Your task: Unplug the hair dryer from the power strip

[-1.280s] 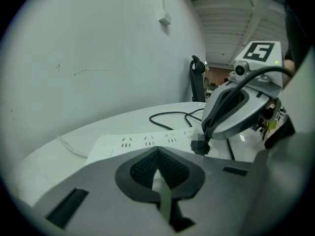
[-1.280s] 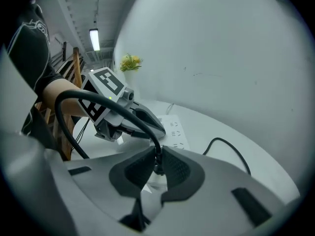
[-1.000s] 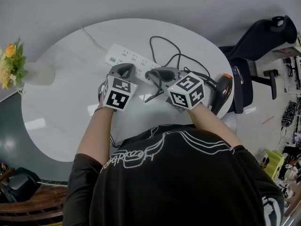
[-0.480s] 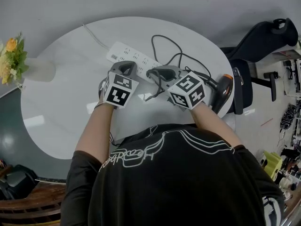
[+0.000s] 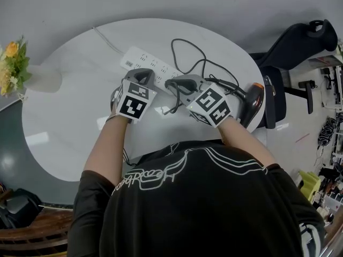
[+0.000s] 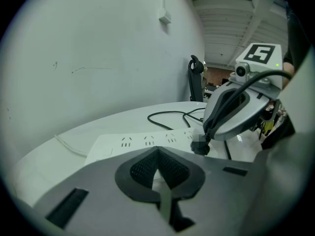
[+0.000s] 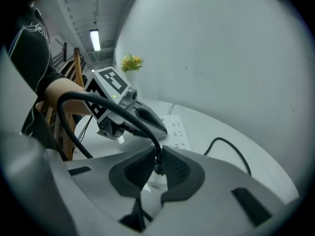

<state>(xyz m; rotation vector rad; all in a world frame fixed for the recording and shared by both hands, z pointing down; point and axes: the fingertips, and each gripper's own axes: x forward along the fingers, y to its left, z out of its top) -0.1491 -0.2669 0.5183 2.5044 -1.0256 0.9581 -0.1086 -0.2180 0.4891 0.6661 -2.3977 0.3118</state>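
A white power strip (image 5: 140,60) lies across the far middle of the round white table (image 5: 69,116). My left gripper (image 5: 140,76) rests on the strip's near edge with its jaws shut and nothing between them (image 6: 158,154). My right gripper (image 5: 172,84) is shut on the black plug (image 7: 157,167) at the strip's right end (image 6: 200,146). The plug's black cord (image 5: 187,50) loops over the table to the black hair dryer (image 5: 251,105) with an orange end, which lies at the right rim. The two grippers are close side by side.
A white vase (image 5: 45,79) with yellow flowers (image 5: 12,63) stands at the table's left edge. The strip's white cable (image 5: 104,42) runs off the far rim. A black office chair (image 5: 295,47) stands right of the table. A wall rises behind the table.
My right gripper has rolled about its own axis, so its marker cube now tilts differently, while still shut on the plug. The left gripper has stayed on the strip.
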